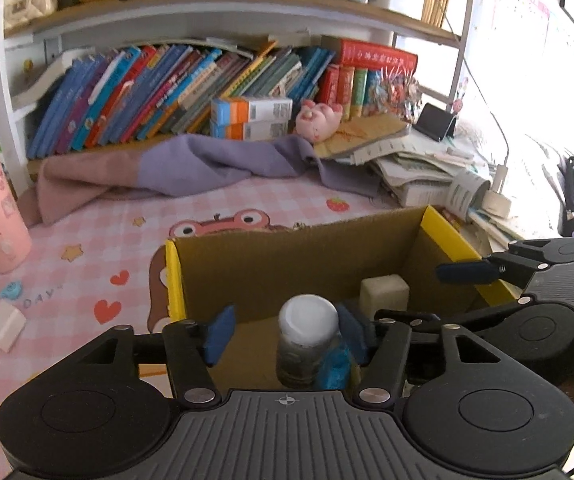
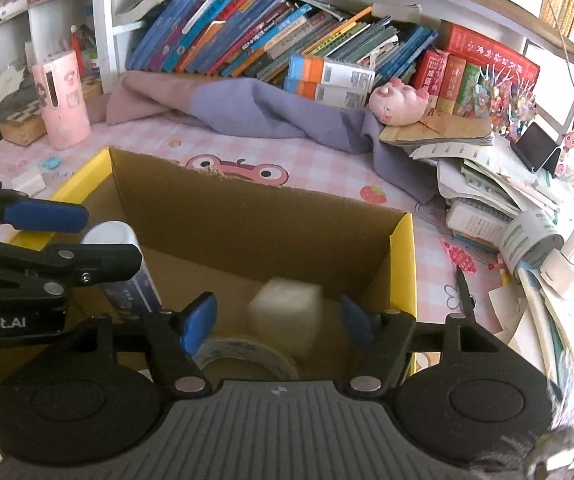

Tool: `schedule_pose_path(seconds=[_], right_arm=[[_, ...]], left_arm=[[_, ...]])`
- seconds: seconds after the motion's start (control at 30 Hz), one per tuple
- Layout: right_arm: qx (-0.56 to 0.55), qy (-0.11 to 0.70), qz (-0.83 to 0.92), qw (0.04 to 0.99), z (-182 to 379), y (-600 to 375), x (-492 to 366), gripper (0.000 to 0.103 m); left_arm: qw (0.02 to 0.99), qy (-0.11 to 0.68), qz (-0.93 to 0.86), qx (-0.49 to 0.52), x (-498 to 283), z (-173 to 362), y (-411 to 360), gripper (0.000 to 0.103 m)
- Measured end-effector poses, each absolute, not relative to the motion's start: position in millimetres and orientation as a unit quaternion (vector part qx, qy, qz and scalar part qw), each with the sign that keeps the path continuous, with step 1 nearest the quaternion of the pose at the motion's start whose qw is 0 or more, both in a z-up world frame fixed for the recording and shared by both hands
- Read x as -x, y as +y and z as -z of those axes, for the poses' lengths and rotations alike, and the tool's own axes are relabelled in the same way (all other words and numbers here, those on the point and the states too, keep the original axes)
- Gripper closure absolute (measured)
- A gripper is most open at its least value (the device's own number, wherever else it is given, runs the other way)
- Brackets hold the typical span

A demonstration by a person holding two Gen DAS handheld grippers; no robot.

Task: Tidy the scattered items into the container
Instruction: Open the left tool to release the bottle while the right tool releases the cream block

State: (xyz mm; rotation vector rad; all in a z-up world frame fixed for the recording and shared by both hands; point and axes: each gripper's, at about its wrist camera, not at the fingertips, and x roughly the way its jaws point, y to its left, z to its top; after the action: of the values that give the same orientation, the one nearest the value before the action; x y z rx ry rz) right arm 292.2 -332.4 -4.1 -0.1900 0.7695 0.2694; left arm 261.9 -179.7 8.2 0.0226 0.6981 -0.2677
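Both sets of jaws stand parted over the cardboard box (image 2: 271, 236), holding nothing; the white-capped bottle (image 1: 307, 340) sits between the left gripper (image 1: 287, 332) jaws against the right-side pad, the blurred white cube (image 2: 287, 316) between the right gripper (image 2: 277, 320) jaws, touching neither pad; draw each gripper straight up, clear of the box walls

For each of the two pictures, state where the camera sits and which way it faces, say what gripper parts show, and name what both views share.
Left wrist: sits on the left gripper, facing forward and down into the cardboard box; its open fingers flank a white-capped bottle; the right gripper shows at right.
Right wrist: sits on the right gripper, facing down into the box; open fingers flank a blurred white cube; the left gripper shows at left.
Shared: box, bottle, cube, pink cup, bookshelf.
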Motion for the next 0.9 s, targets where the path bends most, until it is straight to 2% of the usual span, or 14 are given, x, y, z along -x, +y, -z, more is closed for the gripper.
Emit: schedule_pose_path(seconds=[0.13, 0.3, 0.43, 0.9], right_arm=[[0.080, 0.358, -0.126, 0.922, -4.1, -335.6, -285.0, 0.036], [0.065, 0.342, -0.123, 0.929, -14.0, -337.7, -276.6, 0.035], [0.059, 0.334, -0.121, 0.933, -19.7, -335.7, -266.8, 0.033], [0.039, 0.303, -0.089, 0.948, -40.9, -322.3, -219.7, 0.029]], left_arm=[[0.938, 0.323, 0.130, -0.008, -252.7, -14.6, -175.6, 0.027], [0.942, 0.312, 0.126, -0.004, -241.8, -19.9, -171.4, 0.027], [0.947, 0.295, 0.126, 0.001, -228.3, -26.8, -167.5, 0.019], [0.955, 0.264, 0.137, 0.007, -188.1, -41.8, -144.5, 0.016]])
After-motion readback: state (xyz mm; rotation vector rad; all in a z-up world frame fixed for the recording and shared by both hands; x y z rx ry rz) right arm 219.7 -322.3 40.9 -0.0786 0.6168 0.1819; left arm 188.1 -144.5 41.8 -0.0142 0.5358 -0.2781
